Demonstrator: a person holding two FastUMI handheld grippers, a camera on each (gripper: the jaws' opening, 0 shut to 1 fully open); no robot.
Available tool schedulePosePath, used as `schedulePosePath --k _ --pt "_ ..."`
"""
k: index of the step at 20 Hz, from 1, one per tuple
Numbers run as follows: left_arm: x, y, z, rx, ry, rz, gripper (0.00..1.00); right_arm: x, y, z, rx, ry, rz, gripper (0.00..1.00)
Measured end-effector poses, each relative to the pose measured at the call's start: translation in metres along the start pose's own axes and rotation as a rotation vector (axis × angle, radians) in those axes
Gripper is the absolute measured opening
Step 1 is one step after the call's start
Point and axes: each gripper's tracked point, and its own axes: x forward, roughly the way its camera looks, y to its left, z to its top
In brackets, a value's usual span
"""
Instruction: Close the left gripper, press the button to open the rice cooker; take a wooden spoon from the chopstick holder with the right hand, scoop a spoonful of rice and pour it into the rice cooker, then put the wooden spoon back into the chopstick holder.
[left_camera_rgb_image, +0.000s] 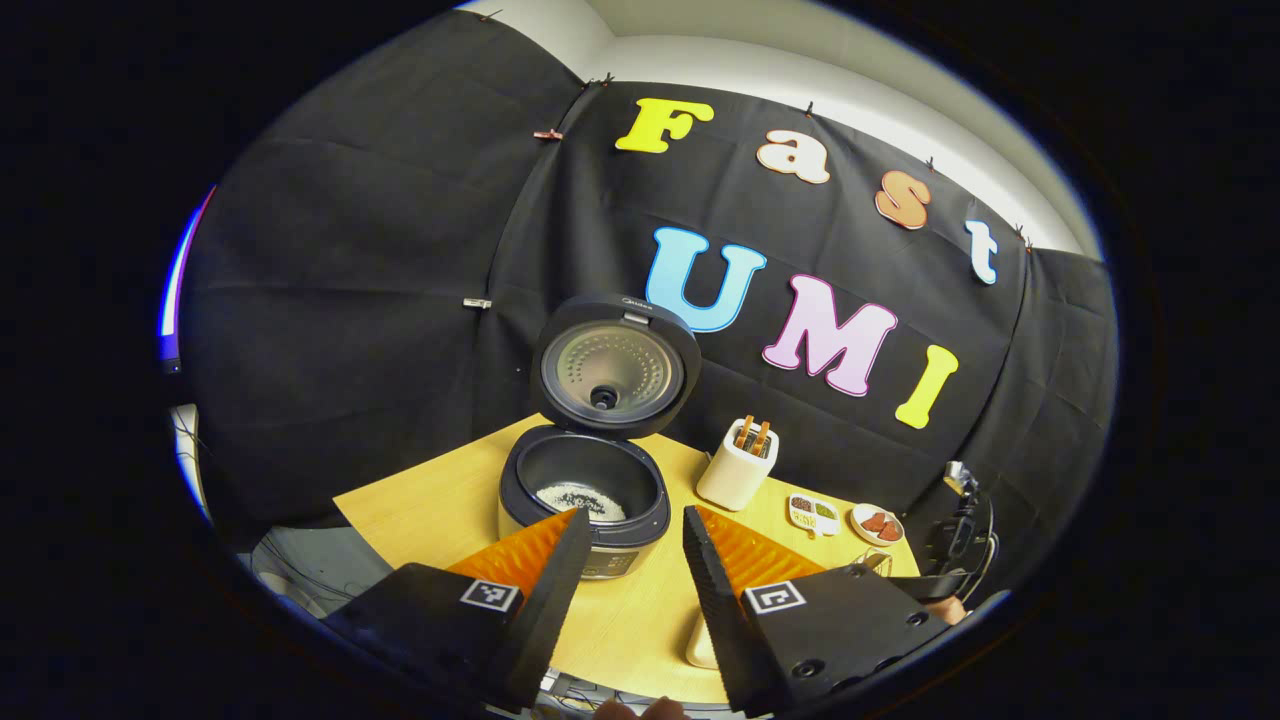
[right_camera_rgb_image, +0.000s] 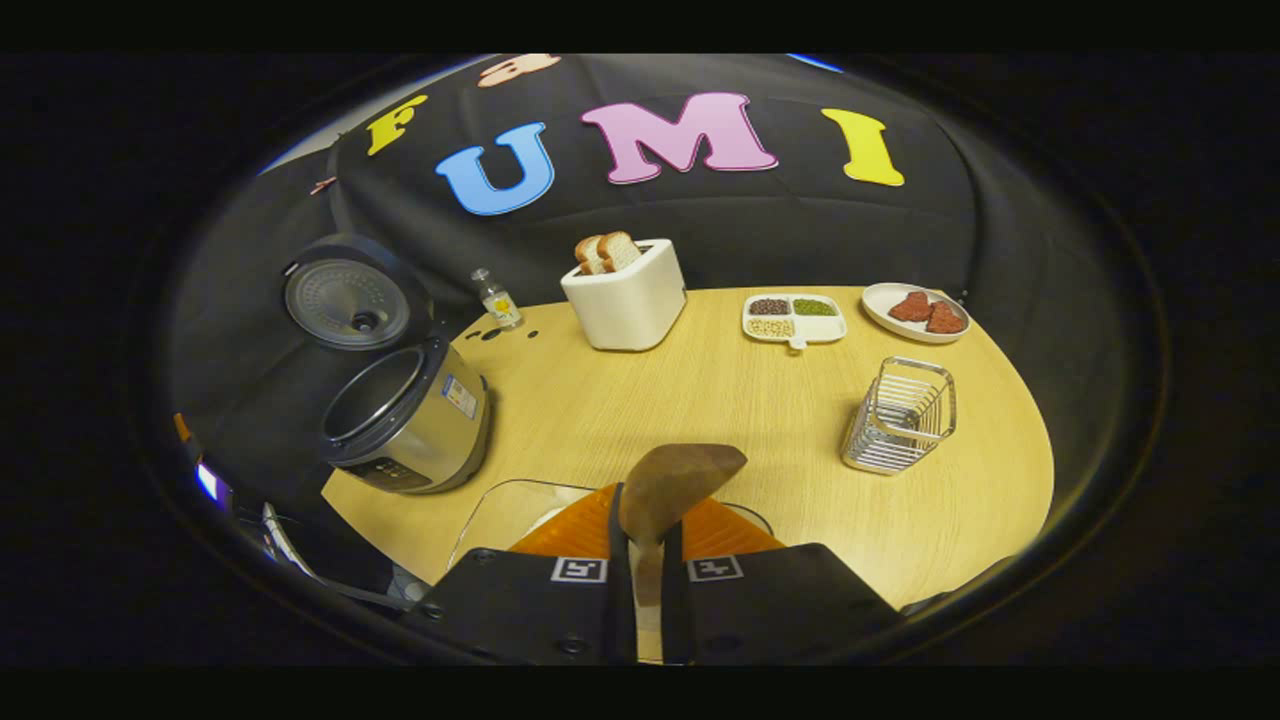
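Rice cooker (left_camera_rgb_image: 585, 495) lid up, left gripper (left_camera_rgb_image: 632, 530) spread

The left gripper view looks from the near edge of the round light-wood bench (left_camera_rgb_image: 640, 620), level and forward, at the open black-rimmed silver rice cooker (left_camera_rgb_image: 585, 500) close ahead. The right gripper view looks steeply down on the bench (right_camera_rgb_image: 720, 400) from higher and farther right. Both share the rice cooker (right_camera_rgb_image: 410, 420), white toaster (right_camera_rgb_image: 628, 297) and bench.
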Motion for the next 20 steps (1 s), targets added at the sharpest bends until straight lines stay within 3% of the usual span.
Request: schedulePosePath --k 1,2,7,9,10,13,17,18,20 --pt "-0.001 0.0 -0.003 -0.012 0.007 -0.006 0.68 0.003 0.002 -0.004 -0.019 0.009 -0.011 0.14" --pt "-0.003 0.002 -0.005 -0.022 0.009 -0.009 0.69 0.007 0.007 -0.008 -0.034 0.015 -0.014 0.1" --pt "-0.01 0.017 0.0 -0.034 -0.004 -0.002 0.69 0.017 0.029 -0.012 -0.097 0.023 -0.024 0.14" --pt "-0.008 0.024 0.002 -0.04 -0.004 0.002 0.69 0.02 0.038 -0.017 -0.062 0.047 -0.012 0.1" --pt "-0.008 0.026 0.003 -0.047 -0.005 0.002 0.69 0.021 0.042 -0.019 -0.041 0.058 -0.008 0.14" --pt "-0.008 0.029 0.008 -0.053 -0.01 -0.001 0.69 0.023 0.049 -0.02 0.027 0.083 0.006 0.1" --pt "-0.006 0.028 0.01 -0.037 -0.01 -0.01 0.69 0.023 0.046 -0.015 0.21 0.1 0.029 0.1" --pt "-0.004 0.027 0.01 -0.033 -0.007 -0.01 0.69 0.021 0.043 -0.013 0.243 0.1 0.029 0.19" --pt "-0.004 0.025 0.01 -0.025 -0.003 -0.012 0.69 0.016 0.04 -0.006 0.278 0.086 0.037 0.14"
